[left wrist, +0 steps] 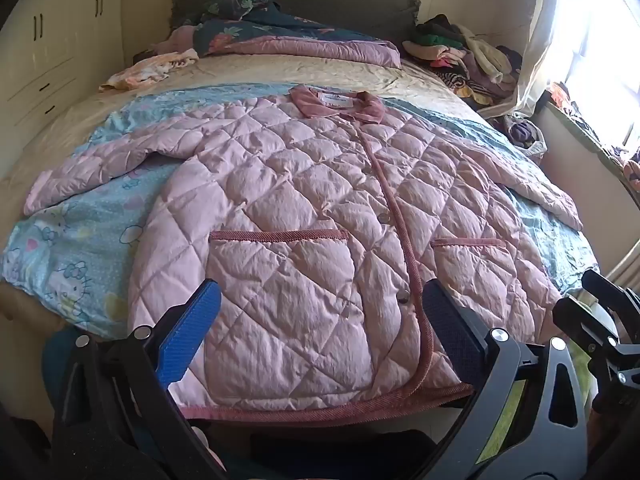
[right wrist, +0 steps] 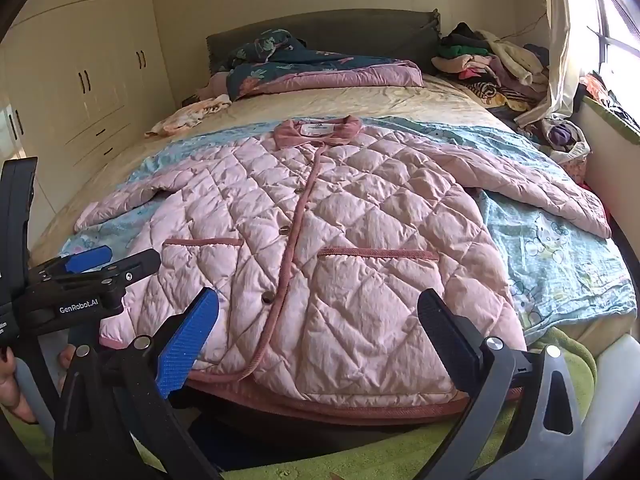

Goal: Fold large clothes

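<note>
Both wrist views near bed foot, angled down, sharing pink jacket [left wrist: 304, 208]

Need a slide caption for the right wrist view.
Right claw open above the hem of a pink quilted jacket spread front-up on the bed, left claw alongside.

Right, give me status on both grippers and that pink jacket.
Left gripper open, empty. Right gripper open, empty. Pink quilted jacket spread flat on bed, buttoned, sleeves out, unfolded. Nothing lying on it.
</note>
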`<control>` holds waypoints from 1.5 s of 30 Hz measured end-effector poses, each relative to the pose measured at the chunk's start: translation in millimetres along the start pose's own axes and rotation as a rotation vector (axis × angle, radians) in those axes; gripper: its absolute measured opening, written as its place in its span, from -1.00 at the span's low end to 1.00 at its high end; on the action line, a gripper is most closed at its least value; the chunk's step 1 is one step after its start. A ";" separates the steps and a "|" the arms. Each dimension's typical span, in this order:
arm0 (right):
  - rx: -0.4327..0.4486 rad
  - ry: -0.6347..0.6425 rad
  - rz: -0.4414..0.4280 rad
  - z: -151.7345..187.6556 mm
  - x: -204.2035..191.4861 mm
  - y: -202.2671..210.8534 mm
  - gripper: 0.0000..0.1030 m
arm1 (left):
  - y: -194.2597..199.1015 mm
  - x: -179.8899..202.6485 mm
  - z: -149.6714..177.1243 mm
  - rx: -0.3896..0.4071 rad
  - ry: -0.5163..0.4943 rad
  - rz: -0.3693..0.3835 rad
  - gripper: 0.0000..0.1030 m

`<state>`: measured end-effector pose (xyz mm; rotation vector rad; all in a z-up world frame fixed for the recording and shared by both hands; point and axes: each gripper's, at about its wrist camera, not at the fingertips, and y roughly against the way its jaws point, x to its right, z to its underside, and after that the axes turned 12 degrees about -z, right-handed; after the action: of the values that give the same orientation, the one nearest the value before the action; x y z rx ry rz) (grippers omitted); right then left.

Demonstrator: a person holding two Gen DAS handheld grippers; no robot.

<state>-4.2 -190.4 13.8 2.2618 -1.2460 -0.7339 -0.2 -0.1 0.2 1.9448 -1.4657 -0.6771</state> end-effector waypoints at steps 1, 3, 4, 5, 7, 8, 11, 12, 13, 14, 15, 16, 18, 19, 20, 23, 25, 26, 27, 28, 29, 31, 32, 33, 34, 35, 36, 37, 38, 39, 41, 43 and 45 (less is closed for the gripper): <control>-0.002 -0.002 -0.002 0.0 0.1 -0.2 0.92 | -0.1 0.0 0.0 -0.001 0.000 0.000 0.83; -0.003 -0.004 -0.004 -0.1 0.2 -0.3 0.92 | -0.1 -0.2 -0.1 -0.003 0.002 0.003 0.83; -0.004 -0.005 -0.005 -0.1 0.3 -0.5 0.92 | -0.1 -0.2 -0.1 -0.003 0.002 0.003 0.83; -0.004 -0.006 -0.003 -0.2 0.3 -0.6 0.92 | -0.1 -0.2 -0.1 -0.003 0.003 0.003 0.83; -0.001 -0.006 -0.005 -0.1 0.0 -0.4 0.92 | -0.2 -0.2 -0.1 -0.002 0.002 0.002 0.83; -0.001 -0.005 -0.005 0.1 -0.4 -0.4 0.92 | -0.2 -0.2 -0.1 -0.003 0.003 0.002 0.83; -0.003 -0.006 -0.011 0.0 0.2 -0.7 0.92 | 0.1 -0.3 -0.2 -0.004 0.003 0.002 0.83; -0.004 -0.005 -0.011 0.2 0.3 -0.8 0.92 | 0.3 -0.3 -0.3 -0.003 0.002 0.002 0.83; -0.004 -0.006 -0.011 0.4 0.5 -0.8 0.92 | 0.4 -0.4 -0.4 -0.004 0.002 0.001 0.83; -0.003 -0.007 -0.009 0.1 0.0 -0.6 0.92 | 0.6 -0.4 -0.4 -0.004 0.002 0.002 0.83; -0.003 -0.007 -0.009 0.0 -0.7 -0.6 0.92 | 0.9 -0.4 -0.5 -0.005 0.001 0.002 0.83; -0.003 -0.007 -0.008 0.2 -0.6 -0.5 0.92 | 1.2 -0.4 -0.5 -0.004 0.000 0.002 0.83; -0.003 -0.006 -0.007 0.1 -1.1 -0.6 0.92 | 0.7 0.1 0.5 -0.002 -0.002 0.002 0.83; -0.002 -0.007 -0.007 -0.2 1.2 0.2 0.92 | -0.2 -0.2 -0.1 -0.004 0.002 0.003 0.83; -0.002 -0.006 -0.005 -0.7 3.2 0.9 0.92 | -0.2 -0.1 0.0 -0.004 0.001 0.003 0.83; -0.002 -0.008 -0.006 1.1 -2.1 1.7 0.92 | 0.1 -0.5 0.1 -0.003 0.002 0.002 0.83; -0.001 -0.007 -0.007 0.8 -1.9 -0.8 0.92 | 0.4 -1.0 0.4 -0.003 0.002 0.002 0.83; -0.002 -0.006 -0.008 0.4 -1.2 -0.3 0.92 | 0.6 -1.2 0.5 -0.004 0.002 0.002 0.83; -0.002 -0.008 -0.008 0.1 -0.9 0.1 0.92 | 0.8 -1.5 0.7 -0.004 0.002 0.002 0.83; -0.002 -0.008 -0.009 0.3 -2.4 -0.4 0.92 | -0.2 -0.1 0.0 -0.004 0.000 0.002 0.83; -0.001 -0.006 -0.006 0.4 -1.5 -0.3 0.92 | -0.2 -0.1 0.0 -0.005 0.001 0.001 0.83; -0.003 -0.009 -0.008 0.5 -2.3 -1.3 0.92 | -0.2 -0.1 -0.1 -0.005 0.000 0.001 0.83; -0.002 -0.008 -0.007 0.4 -1.1 -0.7 0.92 | -0.1 -0.1 0.0 -0.005 0.000 0.002 0.83; -0.002 -0.007 -0.007 0.3 -0.4 -0.7 0.92 | 0.0 -0.3 -0.1 -0.005 0.000 0.001 0.83; -0.002 -0.008 -0.009 0.3 0.0 -0.8 0.92 | 0.3 -0.6 -0.1 -0.005 0.001 0.002 0.83; -0.002 -0.009 -0.006 0.6 -0.7 -1.2 0.92 | 0.6 -0.9 0.0 -0.004 0.001 0.002 0.83; -0.002 -0.011 -0.005 0.5 -1.4 -1.2 0.92 | 1.0 -1.1 0.1 -0.003 0.001 0.001 0.83; -0.002 -0.012 -0.006 0.0 -1.3 0.3 0.92 | 1.6 -1.4 0.2 0.000 0.000 -0.003 0.83; -0.001 -0.012 -0.006 0.2 -2.2 0.1 0.92 | 0.4 0.0 0.2 0.003 -0.002 -0.008 0.83; -0.001 -0.011 -0.005 0.0 -1.5 0.0 0.92 | 0.2 -0.2 0.0 0.002 -0.002 -0.007 0.83; -0.001 -0.012 -0.007 0.1 -1.8 0.0 0.92 | -0.2 -1.0 -0.1 -0.001 0.001 -0.006 0.83; -0.002 -0.010 -0.007 0.4 -3.4 -0.4 0.92 | 0.2 -1.2 0.2 0.002 -0.001 -0.006 0.83; -0.001 -0.014 -0.008 0.2 -1.6 0.1 0.92 | 0.1 -1.8 0.4 0.001 -0.001 -0.005 0.83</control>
<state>-5.0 -189.1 14.1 2.2657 -1.2441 -0.7539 -1.0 1.5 0.0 1.9502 -1.4624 -0.6802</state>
